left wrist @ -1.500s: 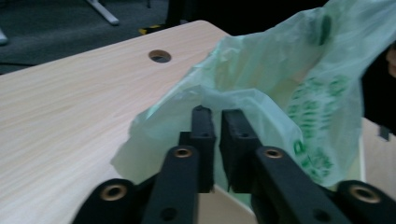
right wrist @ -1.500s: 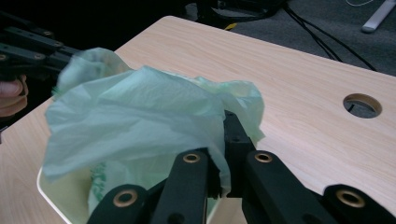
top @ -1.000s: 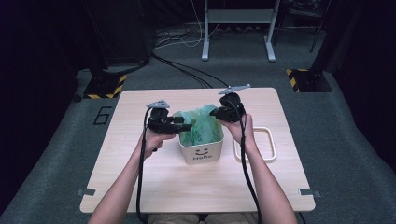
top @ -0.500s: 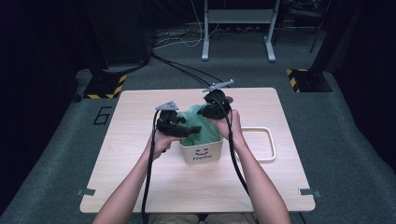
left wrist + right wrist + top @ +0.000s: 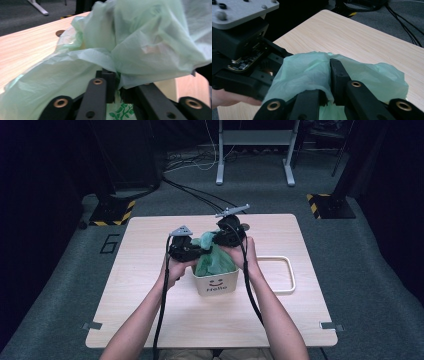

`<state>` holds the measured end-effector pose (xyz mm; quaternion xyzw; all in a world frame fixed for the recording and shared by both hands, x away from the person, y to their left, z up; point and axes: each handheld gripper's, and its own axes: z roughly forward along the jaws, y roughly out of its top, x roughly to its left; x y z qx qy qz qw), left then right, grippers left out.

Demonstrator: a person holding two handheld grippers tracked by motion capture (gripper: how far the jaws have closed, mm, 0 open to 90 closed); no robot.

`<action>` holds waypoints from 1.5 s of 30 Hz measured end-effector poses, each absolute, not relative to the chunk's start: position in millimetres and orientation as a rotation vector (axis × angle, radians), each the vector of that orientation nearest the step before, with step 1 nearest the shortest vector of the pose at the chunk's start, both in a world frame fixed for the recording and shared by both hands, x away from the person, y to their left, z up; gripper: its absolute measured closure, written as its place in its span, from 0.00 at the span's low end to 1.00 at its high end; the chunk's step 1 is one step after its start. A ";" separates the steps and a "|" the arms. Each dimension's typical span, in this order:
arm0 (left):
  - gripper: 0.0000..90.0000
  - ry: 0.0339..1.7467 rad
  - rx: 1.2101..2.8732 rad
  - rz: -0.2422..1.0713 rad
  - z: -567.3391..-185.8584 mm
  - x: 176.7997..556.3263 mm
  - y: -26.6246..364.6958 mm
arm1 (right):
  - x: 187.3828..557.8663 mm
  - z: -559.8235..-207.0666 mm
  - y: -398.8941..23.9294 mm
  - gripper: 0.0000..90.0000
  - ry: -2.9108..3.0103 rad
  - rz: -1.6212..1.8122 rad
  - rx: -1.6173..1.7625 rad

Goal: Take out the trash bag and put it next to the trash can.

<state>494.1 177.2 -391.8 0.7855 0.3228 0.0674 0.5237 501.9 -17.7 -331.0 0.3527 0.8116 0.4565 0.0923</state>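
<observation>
High view, bag: thin green bag (image 5: 214, 255) sits bunched in the white bin (image 5: 216, 282) at mid table (image 5: 150, 315); its loose top sticks up above the rim.
High view, hands: left gripper (image 5: 186, 251) at the bag's left, right gripper (image 5: 229, 233) at its far right, bag between them; both about equally close.
High view, lid: white frame-shaped lid (image 5: 277, 275) lies flat just right of the bin, apart from it.
Left gripper view, grip: its fingers (image 5: 108, 77) have just been closing and now pinch a fold of bag (image 5: 140, 50); film billows up and away from the tips, toward the far side.
Right gripper view, grip: fingers (image 5: 337, 72) clenched on a gathered ridge of bag (image 5: 307, 72); left gripper (image 5: 242, 60) close opposite, to the picture's left.
Key relation: the two pinch points face each other across the bag's mouth, close together.
Judgement: next move likely pulls the pinches apart or over the rim; thin film may tear or slip.
</observation>
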 end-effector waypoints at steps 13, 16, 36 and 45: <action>0.99 0.798 1.787 0.154 -376.9 502.8 187.3 | 499.1 -342.4 -43.0 0.28 2.370 1.428 1.074; 1.00 0.788 1.779 0.149 -370.3 504.8 188.0 | 500.0 -348.7 -43.6 0.23 2.387 1.422 1.086; 0.98 0.689 1.751 0.136 -328.2 504.8 177.7 | 502.5 -358.3 -27.2 0.93 2.347 1.451 0.993; 0.53 0.721 1.759 0.143 -329.2 498.3 196.0 | 501.8 -357.1 -32.2 0.99 2.322 1.403 1.028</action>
